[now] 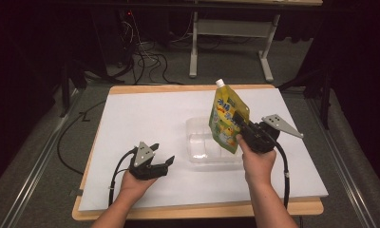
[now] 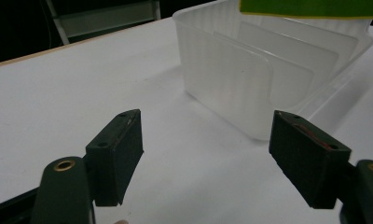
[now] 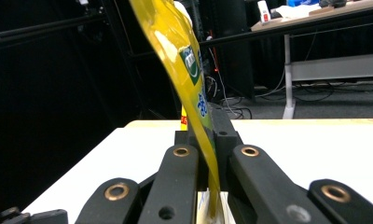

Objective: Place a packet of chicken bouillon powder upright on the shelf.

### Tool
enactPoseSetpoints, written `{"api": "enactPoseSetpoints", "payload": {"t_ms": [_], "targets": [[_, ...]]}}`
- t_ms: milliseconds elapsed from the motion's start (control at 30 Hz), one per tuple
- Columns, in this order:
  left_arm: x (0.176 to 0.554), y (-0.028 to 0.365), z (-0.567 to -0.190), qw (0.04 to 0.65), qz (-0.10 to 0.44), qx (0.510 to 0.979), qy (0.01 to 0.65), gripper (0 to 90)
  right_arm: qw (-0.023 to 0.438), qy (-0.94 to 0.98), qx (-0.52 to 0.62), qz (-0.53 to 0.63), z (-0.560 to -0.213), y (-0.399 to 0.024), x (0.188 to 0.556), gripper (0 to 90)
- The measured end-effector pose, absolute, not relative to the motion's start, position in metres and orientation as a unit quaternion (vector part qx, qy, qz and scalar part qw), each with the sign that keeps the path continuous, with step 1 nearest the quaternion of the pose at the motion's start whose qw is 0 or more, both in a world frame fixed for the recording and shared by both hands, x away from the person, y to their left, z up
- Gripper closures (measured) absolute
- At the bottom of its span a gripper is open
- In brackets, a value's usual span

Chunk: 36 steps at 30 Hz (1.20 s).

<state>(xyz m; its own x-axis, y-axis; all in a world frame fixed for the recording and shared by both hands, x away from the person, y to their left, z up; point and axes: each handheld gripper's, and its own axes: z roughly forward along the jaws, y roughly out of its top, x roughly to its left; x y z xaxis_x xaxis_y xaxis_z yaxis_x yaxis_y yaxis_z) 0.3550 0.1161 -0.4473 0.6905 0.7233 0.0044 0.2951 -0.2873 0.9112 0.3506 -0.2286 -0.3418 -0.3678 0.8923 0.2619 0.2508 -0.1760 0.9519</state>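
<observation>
Right gripper [image 1: 241, 129] clamps a yellow spouted pouch [image 1: 227, 118] by its side edge; in the right gripper view the jaws are pinched tight on the thin film of the pouch [image 3: 187, 79], which stands nearly upright with its white cap [image 1: 220, 83] on top. Pouch hangs in the air directly over the clear plastic container [image 1: 195, 127] at mid-table, bottom edge above the container's rim, not yet inside as far as can be told. Left gripper [image 1: 162, 154] rests low on the white table top [image 1: 140, 114], well apart from the pouch, jaws spread wide with nothing between them; its own view looks at the container [image 2: 231, 74] just ahead. Step in hand, by my reading: carrying the pouch to the container for placing. Next move calls for lowering it straight down between the ribbed walls, keeping it upright, then releasing; the open left gripper could steady the light container if it shifts
</observation>
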Motion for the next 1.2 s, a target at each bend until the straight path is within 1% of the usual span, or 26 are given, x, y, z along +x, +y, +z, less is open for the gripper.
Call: {"api": "enactPoseSetpoints", "payload": {"t_ms": [200,333,533,1200], "targets": [[0.354,0.116,-0.447,0.499,0.213,0.773,0.330,26.4,0.278,0.574,0.504,0.582,-0.350,-0.214,0.362,90.0],[0.351,0.117,-0.445,0.503,0.215,0.771,0.328,26.4,0.275,0.567,0.515,0.581,-0.353,-0.209,0.369,90.0],[0.351,0.117,-0.445,0.504,0.213,0.771,0.327,26.4,0.284,0.564,0.528,0.568,-0.357,-0.201,0.376,90.0],[0.349,0.116,-0.444,0.505,0.211,0.772,0.324,26.4,0.285,0.564,0.532,0.564,-0.364,-0.185,0.376,90.0]]}}
